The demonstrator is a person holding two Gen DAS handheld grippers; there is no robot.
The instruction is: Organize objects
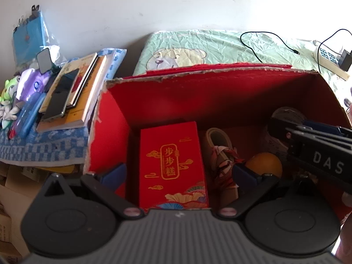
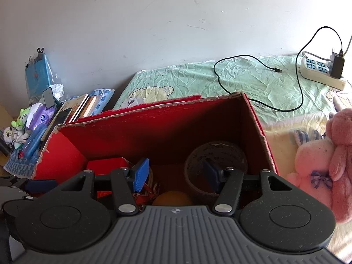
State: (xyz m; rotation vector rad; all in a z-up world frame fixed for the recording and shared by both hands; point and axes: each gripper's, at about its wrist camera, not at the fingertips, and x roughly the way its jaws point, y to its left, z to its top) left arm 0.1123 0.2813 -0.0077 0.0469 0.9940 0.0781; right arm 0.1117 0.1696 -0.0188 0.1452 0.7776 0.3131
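Both claws hang over an open red cardboard box (image 1: pixel 198 88) w/ torn rim, sitting on a bed w/ green cartoon-bear sheet (image 1: pixel 198 44). Left claw (image 1: pixel 179 173) is spread wide, nothing btwn its blue pads, poised above the box's near-left part, right over a red gift box (image 1: pixel 173 165) w/ gold Chinese characters lying flat on the box floor. Just right of that gift box: a beige tape roll (image 1: pixel 216 137) and a red-and-white patterned item (image 1: pixel 224 167), can't tell what it is. Further right, an orange ball (image 1: pixel 266 162), and in the far-right corner a big grey tape roll (image 2: pixel 215 167) standing on edge. Right claw (image 2: pixel 176 173) is also open, moderately wide, empty, hovering above the box's right half, roughly over the orange ball and grey roll; its black body w/ "DAS" lettering shows at right in left-wrist view. Left of the box: a stack of books (image 1: pixel 74 94) w/ a dark phone (image 1: pixel 60 94) on top, on a blue checked cloth (image 1: pixel 41 143), plus small plush toys (image 1: pixel 8 101). Far right on the bed: a power strip (image 2: pixel 319 70) w/ black charger and cable (image 2: pixel 253 83). Near right: a pink plush (image 2: pixel 325 158).
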